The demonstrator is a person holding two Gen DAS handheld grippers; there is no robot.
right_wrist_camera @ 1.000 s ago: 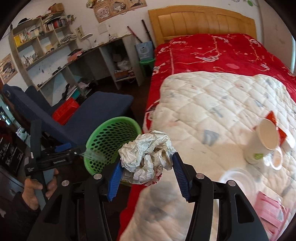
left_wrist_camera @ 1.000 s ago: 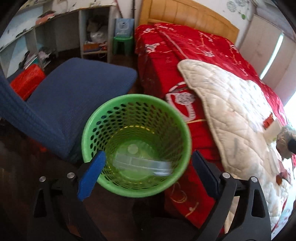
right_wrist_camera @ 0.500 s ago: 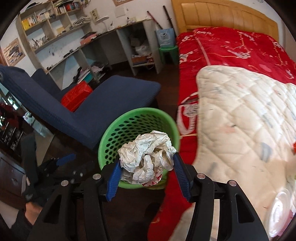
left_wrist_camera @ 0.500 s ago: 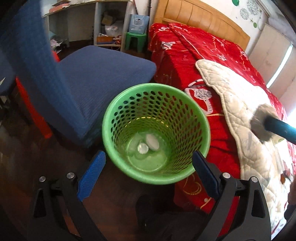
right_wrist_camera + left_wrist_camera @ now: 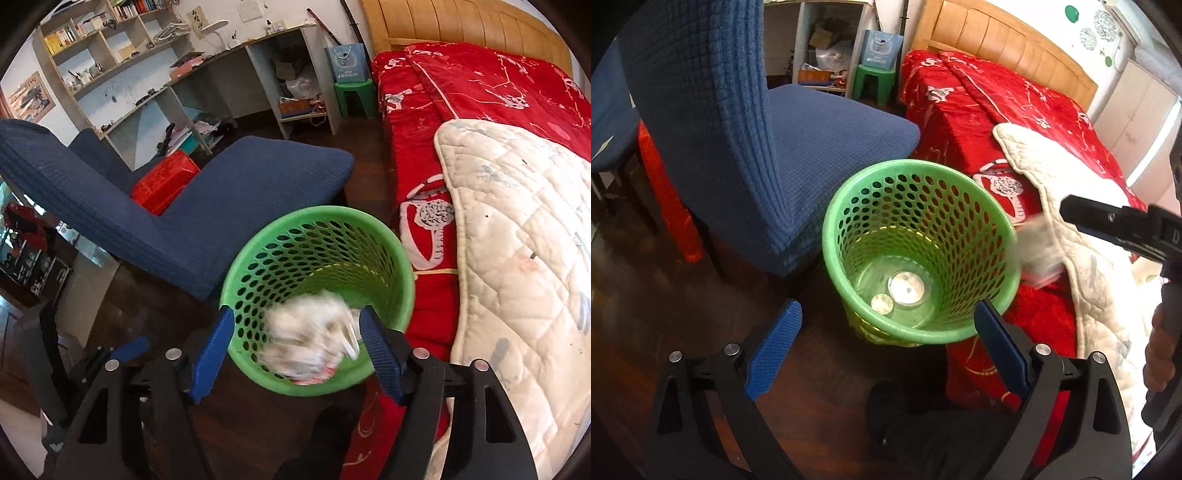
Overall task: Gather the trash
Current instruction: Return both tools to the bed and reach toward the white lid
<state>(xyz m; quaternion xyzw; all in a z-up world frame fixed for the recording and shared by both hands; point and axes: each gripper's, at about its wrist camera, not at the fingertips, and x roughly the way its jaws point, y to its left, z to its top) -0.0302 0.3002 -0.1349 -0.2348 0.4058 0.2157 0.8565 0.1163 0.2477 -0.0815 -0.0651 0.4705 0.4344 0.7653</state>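
Over the green basket (image 5: 317, 236), your right gripper (image 5: 295, 347) is opening, jaws clear of the blurred paper wad (image 5: 310, 336) at six o'clock. Your left gripper (image 5: 886, 347) gapes empty. Two clear lids (image 5: 905, 288) already lie inside; other trash isn't visible.

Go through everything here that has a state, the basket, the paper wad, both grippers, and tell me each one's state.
green basket: upright on the floor, two clear round lids at the bottom.
crumpled paper wad: blurred, between the right gripper's pads over the basket mouth.
right gripper: jaws opening, pads off the wad.
left gripper: open, holding nothing.
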